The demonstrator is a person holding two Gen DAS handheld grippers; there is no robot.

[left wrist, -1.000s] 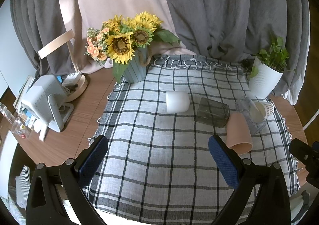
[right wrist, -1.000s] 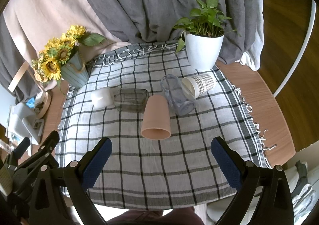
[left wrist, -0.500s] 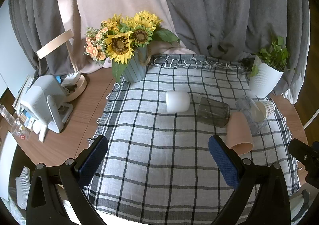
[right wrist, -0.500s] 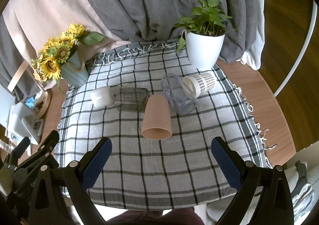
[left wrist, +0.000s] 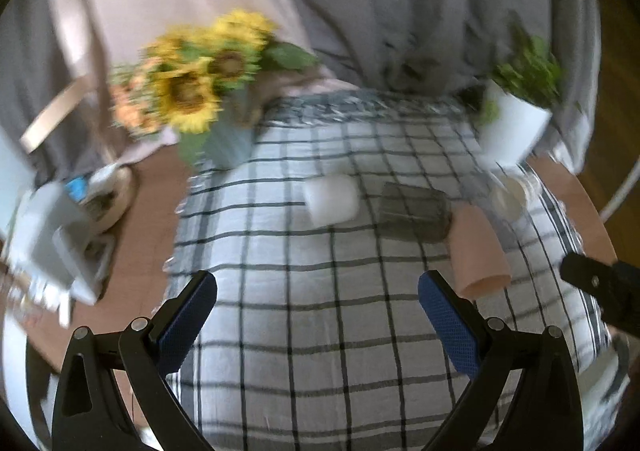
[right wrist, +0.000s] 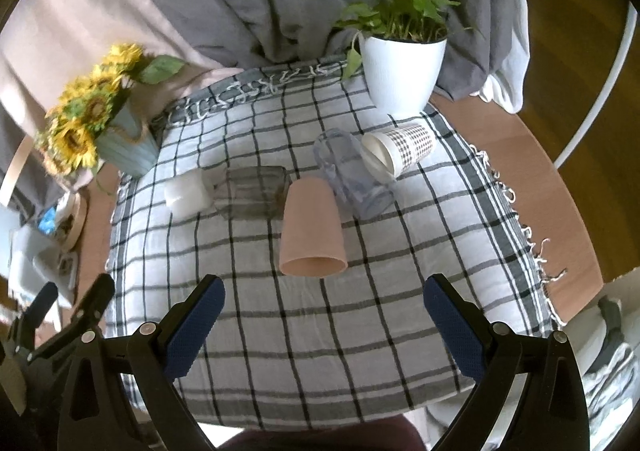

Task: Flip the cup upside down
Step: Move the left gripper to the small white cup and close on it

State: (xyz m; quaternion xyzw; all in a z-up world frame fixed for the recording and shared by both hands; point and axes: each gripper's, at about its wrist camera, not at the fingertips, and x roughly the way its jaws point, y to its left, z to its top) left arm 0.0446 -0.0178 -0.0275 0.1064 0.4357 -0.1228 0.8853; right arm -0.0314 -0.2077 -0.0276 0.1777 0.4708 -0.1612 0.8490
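Pink cup (right wrist: 311,229) lies on its side mid-surface, mouth toward the wide-open right claw (right wrist: 322,325), an easy grab; left claw (left wrist: 318,321) wide too.

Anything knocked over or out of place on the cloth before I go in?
Yes: all five cups lie on their sides in a row on the checked cloth: the white cup, dark glass, pink cup, clear cup and checked paper cup. No spill shows. Both flower pots stand upright.
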